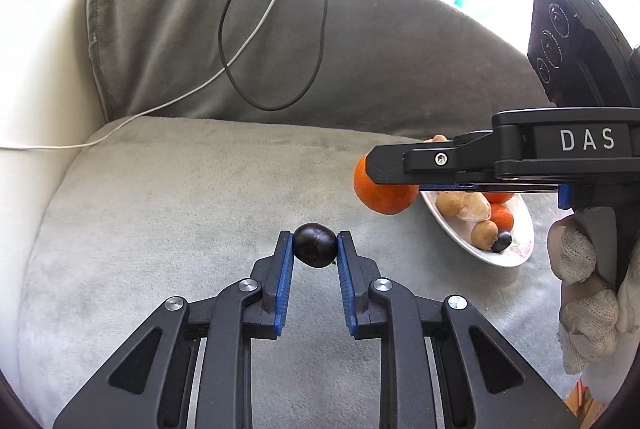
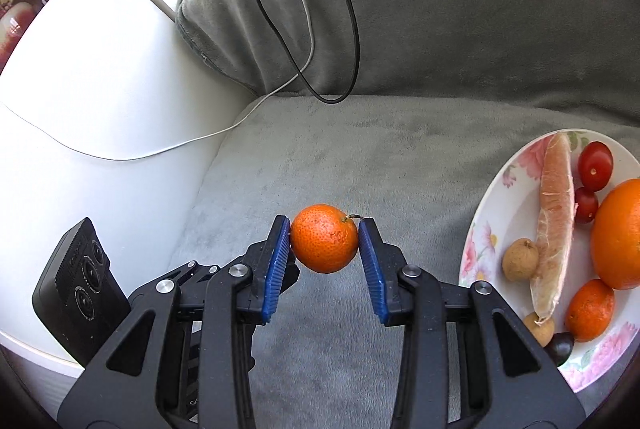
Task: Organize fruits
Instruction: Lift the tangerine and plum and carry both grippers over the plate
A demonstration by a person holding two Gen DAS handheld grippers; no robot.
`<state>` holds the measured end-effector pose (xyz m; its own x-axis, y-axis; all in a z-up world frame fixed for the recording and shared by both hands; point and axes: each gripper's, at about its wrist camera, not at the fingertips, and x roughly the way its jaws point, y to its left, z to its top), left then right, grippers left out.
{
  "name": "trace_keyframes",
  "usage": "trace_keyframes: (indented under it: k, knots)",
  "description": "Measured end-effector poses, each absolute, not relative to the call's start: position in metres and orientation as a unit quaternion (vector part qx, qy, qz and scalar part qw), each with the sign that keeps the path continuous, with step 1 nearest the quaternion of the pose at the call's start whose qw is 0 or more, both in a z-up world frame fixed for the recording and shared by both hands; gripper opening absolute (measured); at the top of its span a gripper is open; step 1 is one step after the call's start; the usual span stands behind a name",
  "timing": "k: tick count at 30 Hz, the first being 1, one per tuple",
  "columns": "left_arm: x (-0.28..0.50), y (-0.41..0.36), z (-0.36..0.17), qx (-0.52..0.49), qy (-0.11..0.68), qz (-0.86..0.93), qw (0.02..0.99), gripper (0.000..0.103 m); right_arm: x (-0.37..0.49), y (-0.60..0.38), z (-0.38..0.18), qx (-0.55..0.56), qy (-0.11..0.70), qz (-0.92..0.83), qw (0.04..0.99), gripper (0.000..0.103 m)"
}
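Tilting downward, each hand-held gripper (image 1: 315, 243) (image 2: 324, 239) clamps fruit.

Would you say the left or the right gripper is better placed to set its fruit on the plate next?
Right, probably: the right gripper, holding the mandarin, is beside the plate; the left gripper, holding the dark fruit, sits farther away.

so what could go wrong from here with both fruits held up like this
1. The left gripper pinches the small dark fruit only at its fingertips; round and smooth, it could pop out onto the cushion.
2. The right gripper holds the mandarin near its tips too, so a tilt could roll it free.
3. The plate is already crowded and sits on soft fabric; dropping fruit in may knock others off.
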<state>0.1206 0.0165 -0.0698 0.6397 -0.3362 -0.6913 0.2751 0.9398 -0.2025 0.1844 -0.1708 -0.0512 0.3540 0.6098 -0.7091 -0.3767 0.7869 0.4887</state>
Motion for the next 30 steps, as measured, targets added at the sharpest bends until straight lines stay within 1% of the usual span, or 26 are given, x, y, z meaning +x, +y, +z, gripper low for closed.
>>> trace_keyframes:
  k: [9, 18, 30]
  knots:
    - [0.096, -0.003, -0.050, -0.042, 0.371, -0.193, 0.907, 0.020, 0.155, -0.208, -0.032, 0.125, 0.448, 0.301, 0.833, 0.037]
    - [0.100, -0.017, -0.046, -0.049, 0.362, -0.215, 0.906, 0.020, 0.125, -0.263, -0.018, 0.130, 0.413, 0.278, 0.857, 0.037]
    - [0.104, -0.043, -0.039, -0.043, 0.357, -0.237, 0.902, 0.020, 0.103, -0.313, -0.024, 0.126, 0.391, 0.231, 0.882, 0.037]
